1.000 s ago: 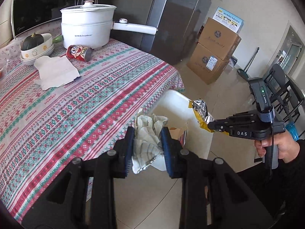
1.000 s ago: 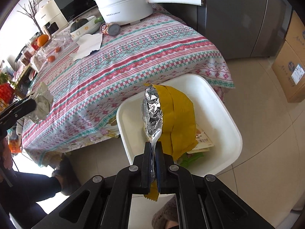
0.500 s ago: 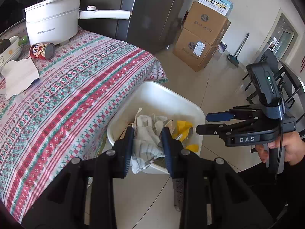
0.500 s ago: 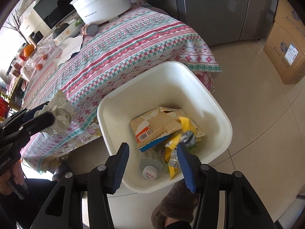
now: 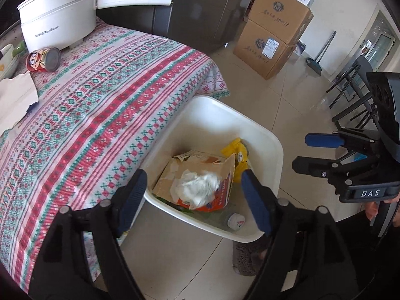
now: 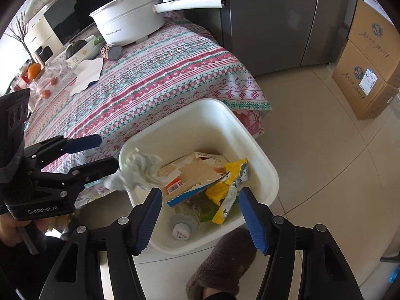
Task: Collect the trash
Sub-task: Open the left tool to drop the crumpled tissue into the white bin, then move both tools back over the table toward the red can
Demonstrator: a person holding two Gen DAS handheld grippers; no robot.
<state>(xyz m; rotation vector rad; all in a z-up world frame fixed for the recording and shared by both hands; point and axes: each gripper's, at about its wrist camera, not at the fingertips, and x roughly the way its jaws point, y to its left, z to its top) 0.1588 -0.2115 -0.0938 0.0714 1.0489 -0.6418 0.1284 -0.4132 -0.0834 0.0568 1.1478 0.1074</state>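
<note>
- Crumpled white tissue wad (image 5: 197,187) is loose over the white bin (image 5: 272,145), above a torn cardboard carton (image 5: 212,162); in the right wrist view it's blurred right at the bin's near rim.
- Yellow foil snack wrapper (image 6: 225,187) and a capped plastic bottle (image 6: 181,230) lie in the bin too.
- Left gripper (image 5: 192,195) hangs over the bin, fingers spread wide, nothing between them.
- Right gripper (image 6: 200,212) is also above the bin, fingers wide apart and empty.
- Bin sits on the tile floor against the table with the patterned tablecloth (image 5: 100,105); a white pot (image 5: 57,15) and a tipped can (image 5: 43,60) are on it.
</note>
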